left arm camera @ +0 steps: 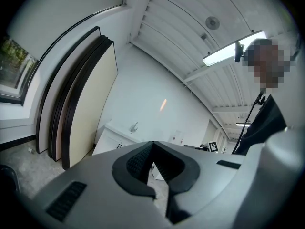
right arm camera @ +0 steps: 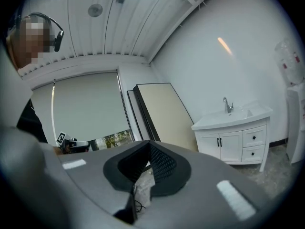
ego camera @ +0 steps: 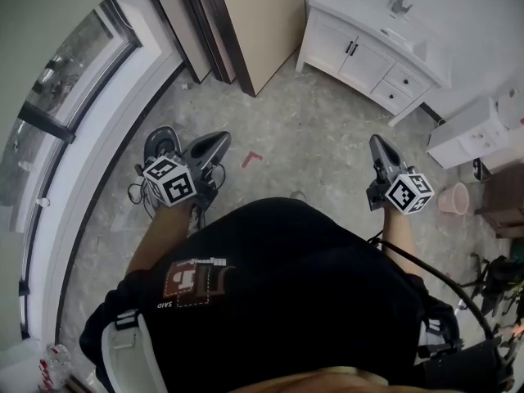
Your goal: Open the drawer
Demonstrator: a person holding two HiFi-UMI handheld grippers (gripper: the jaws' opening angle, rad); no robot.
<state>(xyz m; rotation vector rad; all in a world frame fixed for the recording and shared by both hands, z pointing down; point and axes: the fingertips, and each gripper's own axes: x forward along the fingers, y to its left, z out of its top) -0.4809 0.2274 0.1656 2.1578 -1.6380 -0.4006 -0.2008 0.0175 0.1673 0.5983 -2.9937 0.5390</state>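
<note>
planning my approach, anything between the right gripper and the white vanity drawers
Nothing visible does: only bare grey floor lies between the right gripper and the white vanity drawers. The pink bucket sits off to the side.

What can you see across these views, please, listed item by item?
vanity: one, white, by the far wall
faucet: one, metal, on the vanity top
drawers: two, white with dark knobs, beside the vanity's doors, both shut
panels: a stack, beige with dark edges, leaning left of the vanity
window: one, on the left wall
red mark: one, on the floor ahead of the person
bucket: one, pink, on the floor at right
side cabinet: one, white, right of the vanity
left gripper: one, grey, jaws together, empty
right gripper: one, grey, jaws together, empty
shirt: one, black, on the person
</note>
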